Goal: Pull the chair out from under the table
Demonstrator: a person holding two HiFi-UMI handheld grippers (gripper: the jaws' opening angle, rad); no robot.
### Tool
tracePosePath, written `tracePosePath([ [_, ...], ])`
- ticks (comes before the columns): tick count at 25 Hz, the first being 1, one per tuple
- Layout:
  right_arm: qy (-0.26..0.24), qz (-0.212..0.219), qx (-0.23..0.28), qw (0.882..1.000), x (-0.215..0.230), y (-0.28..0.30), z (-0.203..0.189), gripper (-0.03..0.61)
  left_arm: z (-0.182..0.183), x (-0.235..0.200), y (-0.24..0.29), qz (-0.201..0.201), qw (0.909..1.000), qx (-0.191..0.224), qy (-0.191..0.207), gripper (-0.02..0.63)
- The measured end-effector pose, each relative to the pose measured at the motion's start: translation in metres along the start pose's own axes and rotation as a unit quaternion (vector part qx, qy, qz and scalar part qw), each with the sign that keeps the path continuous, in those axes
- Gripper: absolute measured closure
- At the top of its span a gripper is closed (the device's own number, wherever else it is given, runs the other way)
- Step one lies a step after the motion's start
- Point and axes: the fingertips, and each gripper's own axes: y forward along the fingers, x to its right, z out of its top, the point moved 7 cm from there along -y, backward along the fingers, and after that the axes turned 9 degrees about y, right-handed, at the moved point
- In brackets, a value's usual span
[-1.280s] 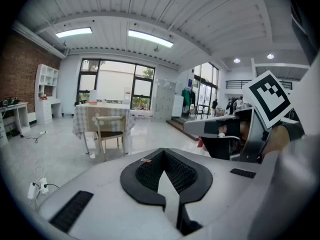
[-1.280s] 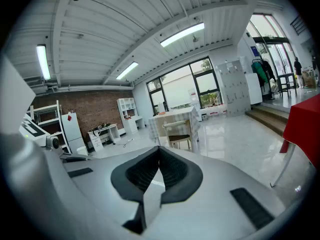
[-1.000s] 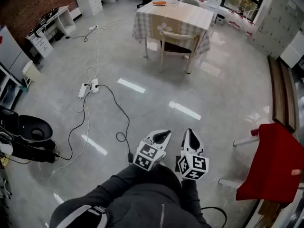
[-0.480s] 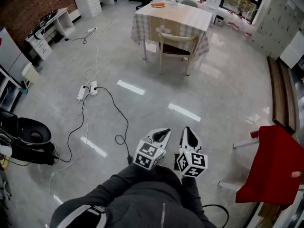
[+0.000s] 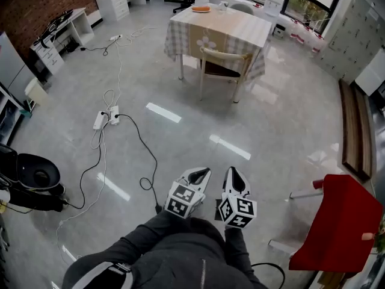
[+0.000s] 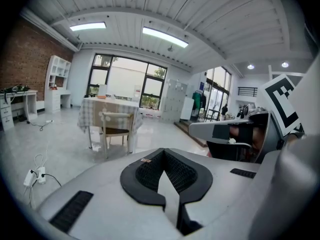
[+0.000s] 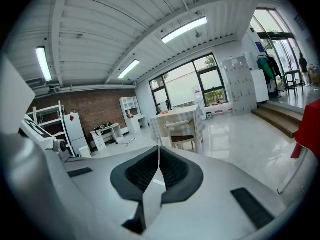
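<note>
A pale wooden chair [image 5: 223, 68] with a dark seat is tucked under a table [image 5: 225, 24] draped in a checked cloth, far across the room. The left gripper view shows the chair [image 6: 116, 130] small and distant; in the right gripper view the chair [image 7: 181, 132] stands just past the jaws. My left gripper [image 5: 201, 174] and right gripper [image 5: 233, 174] are held side by side close to my body, low in the head view. Both are shut and hold nothing. A wide stretch of grey floor separates them from the chair.
Power strips and a black cable [image 5: 133, 146] trail over the floor at left. A red-draped chair [image 5: 335, 224] stands at right. A black bin [image 5: 33, 176] sits at far left, white desks [image 5: 59, 36] by the brick wall, steps [image 5: 353, 128] at right.
The floor and furniture have slid toward me in the head view; the table and chair sit slightly nearer. Both grippers stay shut, side by side in front of my body.
</note>
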Motion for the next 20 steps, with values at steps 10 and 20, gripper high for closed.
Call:
tracePosePath([
  [10, 0.005, 0.001, -0.017, 1.0, 0.012, 0.07, 0.027, 0.566, 0.024, -0.057, 0.045, 0.016, 0.9996, -0.008, -0.019, 0.606],
  [20, 0.0, -0.007, -0.027, 1.0, 0.014, 0.14, 0.063, 0.566, 0.057, -0.114, 0.091, 0.006, 0.9996, -0.012, -0.025, 0.606],
])
